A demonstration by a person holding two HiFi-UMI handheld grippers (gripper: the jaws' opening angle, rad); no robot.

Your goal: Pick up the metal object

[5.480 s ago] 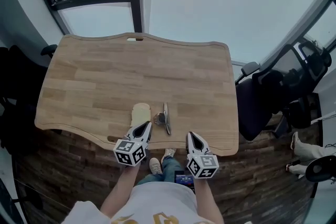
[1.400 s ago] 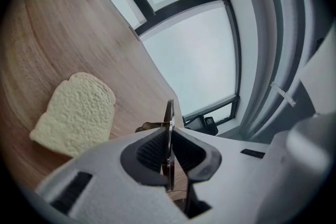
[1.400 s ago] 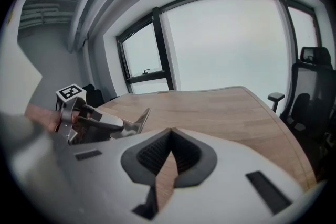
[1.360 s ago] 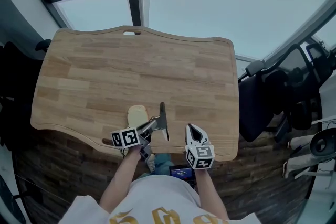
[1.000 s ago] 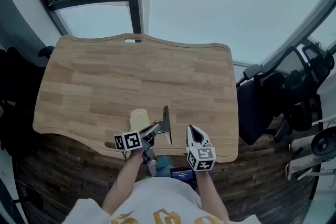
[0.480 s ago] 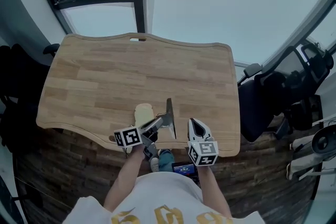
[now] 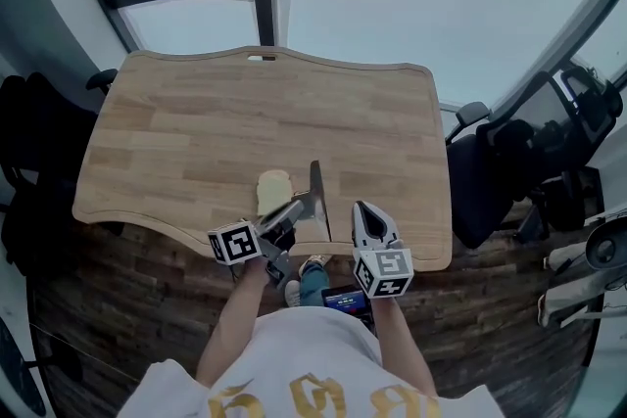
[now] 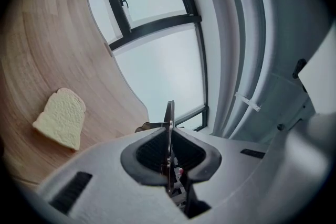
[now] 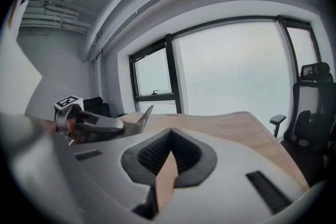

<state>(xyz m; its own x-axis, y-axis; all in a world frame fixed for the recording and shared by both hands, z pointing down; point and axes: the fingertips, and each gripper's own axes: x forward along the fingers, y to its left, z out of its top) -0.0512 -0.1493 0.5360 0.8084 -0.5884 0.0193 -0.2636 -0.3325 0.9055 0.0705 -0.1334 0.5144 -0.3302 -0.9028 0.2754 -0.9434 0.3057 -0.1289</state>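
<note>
Table (image 7: 196,132): thin, flat metal object (image 7: 315,191) is being clamped by left gripper (image 7: 294,210); right gripper (image 7: 363,210) is being held closed, empty.

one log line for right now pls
left gripper: shut on metal object | right gripper: shut, empty, near table edge | bread: flat on table

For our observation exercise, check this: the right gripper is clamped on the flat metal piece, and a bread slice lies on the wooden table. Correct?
Wrong gripper. The left gripper is clamped on the flat metal piece, as the left gripper view shows, edge-on between its jaws. The right gripper holds nothing. The bread slice does lie on the wooden table.
</note>
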